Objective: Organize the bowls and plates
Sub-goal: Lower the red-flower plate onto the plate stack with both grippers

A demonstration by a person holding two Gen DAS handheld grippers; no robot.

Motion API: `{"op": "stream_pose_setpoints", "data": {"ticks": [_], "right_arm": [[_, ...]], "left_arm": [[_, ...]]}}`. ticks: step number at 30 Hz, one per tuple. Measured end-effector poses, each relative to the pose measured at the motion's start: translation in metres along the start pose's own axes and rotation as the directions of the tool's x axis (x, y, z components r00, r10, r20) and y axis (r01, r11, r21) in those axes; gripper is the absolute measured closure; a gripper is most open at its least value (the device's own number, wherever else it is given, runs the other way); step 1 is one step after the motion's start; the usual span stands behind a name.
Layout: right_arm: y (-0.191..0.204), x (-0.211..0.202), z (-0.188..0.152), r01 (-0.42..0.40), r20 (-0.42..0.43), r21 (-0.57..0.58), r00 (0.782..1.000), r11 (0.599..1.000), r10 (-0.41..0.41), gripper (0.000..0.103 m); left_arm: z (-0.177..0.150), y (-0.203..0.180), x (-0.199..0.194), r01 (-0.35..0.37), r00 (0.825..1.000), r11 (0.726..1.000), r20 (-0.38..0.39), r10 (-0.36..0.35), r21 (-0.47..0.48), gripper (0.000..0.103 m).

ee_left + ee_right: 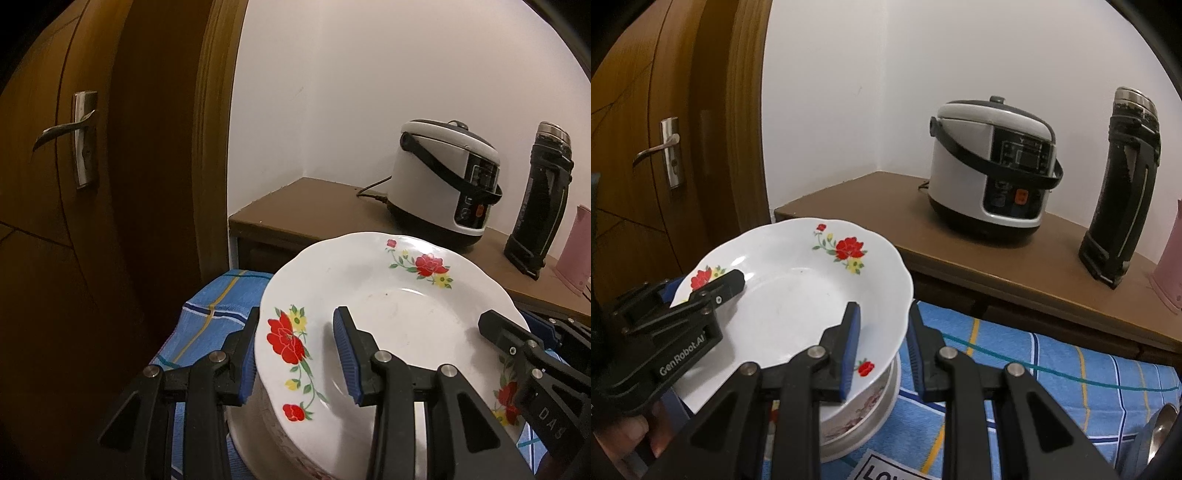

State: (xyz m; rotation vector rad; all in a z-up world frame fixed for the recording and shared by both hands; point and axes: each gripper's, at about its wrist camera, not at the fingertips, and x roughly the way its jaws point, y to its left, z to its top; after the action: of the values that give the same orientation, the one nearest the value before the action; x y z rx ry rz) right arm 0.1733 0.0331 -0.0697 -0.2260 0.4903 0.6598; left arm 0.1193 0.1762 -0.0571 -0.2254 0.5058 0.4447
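A white plate with red flowers [391, 321] [798, 295] sits on top of a stack of bowls [864, 406] on a blue checked cloth [1052, 373]. My left gripper [295, 354] straddles the plate's left rim, one finger outside and one inside, with gaps at both pads. It also shows in the right wrist view [701, 291]. My right gripper [882, 343] straddles the plate's right rim the same way, jaws apart. It also shows in the left wrist view [517, 339].
A brown side table [886, 206] stands behind with a white rice cooker [993, 166], a black thermos [1123, 184] and a pink object [1171, 258]. A wooden door with a metal handle [66, 129] is at the left. A metal item [1160, 439] lies at the lower right.
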Motion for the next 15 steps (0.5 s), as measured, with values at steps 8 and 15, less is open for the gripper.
{"op": "stream_pose_setpoints", "data": {"ticks": [8, 15], "right_arm": [[-0.003, 0.008, -0.001, -0.006, -0.020, 0.009, 1.000, 1.000, 0.006, 0.078], [-0.002, 0.012, -0.003, -0.015, -0.036, 0.006, 0.999, 1.000, 0.015, 0.078]], "left_arm": [[-0.003, -0.001, 0.005, -0.009, 1.000, 1.000, -0.026, 0.009, 0.006, 0.062], [-0.004, 0.000, 0.008, -0.021, 0.999, 1.000, -0.040, 0.021, 0.005, 0.062]]}}
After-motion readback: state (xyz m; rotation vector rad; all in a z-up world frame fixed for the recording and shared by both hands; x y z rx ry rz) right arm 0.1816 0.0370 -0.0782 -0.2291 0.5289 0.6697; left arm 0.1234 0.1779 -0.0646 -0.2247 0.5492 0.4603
